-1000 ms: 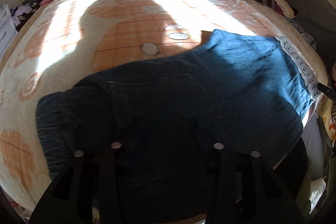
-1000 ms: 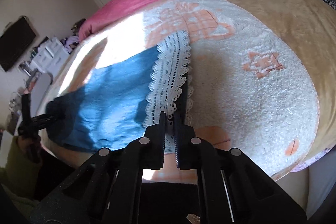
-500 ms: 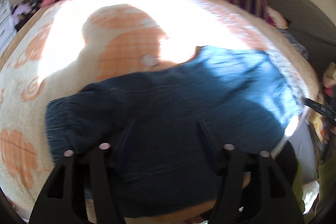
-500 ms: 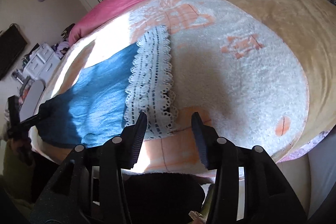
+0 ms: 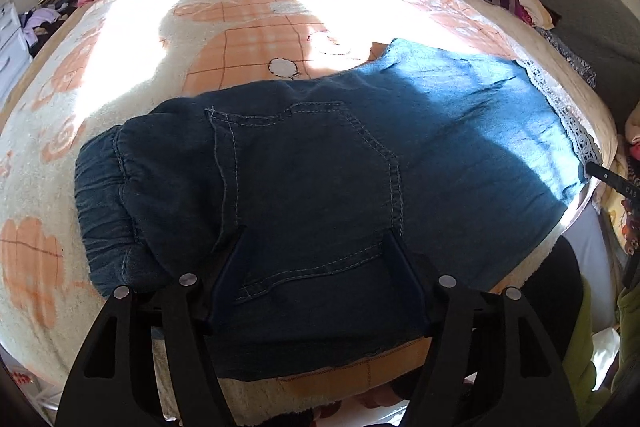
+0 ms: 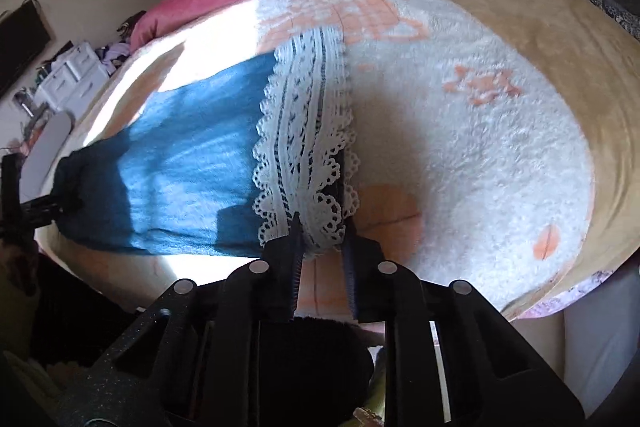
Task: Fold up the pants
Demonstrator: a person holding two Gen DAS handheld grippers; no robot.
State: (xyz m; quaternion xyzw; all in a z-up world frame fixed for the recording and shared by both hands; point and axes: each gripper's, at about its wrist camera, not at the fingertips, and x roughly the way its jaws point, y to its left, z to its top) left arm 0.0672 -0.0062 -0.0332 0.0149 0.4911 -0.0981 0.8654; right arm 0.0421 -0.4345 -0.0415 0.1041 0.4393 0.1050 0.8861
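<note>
The left gripper points down at a slant. Its two black fingers stand wide apart, and its jaws are opening. Nothing is pinched between them; the fingertips sit low, with cloth under the gap.

The right gripper also points down at a slant. Its jaws are closing and the gap is small. White lace lies between the fingers. In the left view, one black tip of the right gripper shows at the far right edge.
</note>
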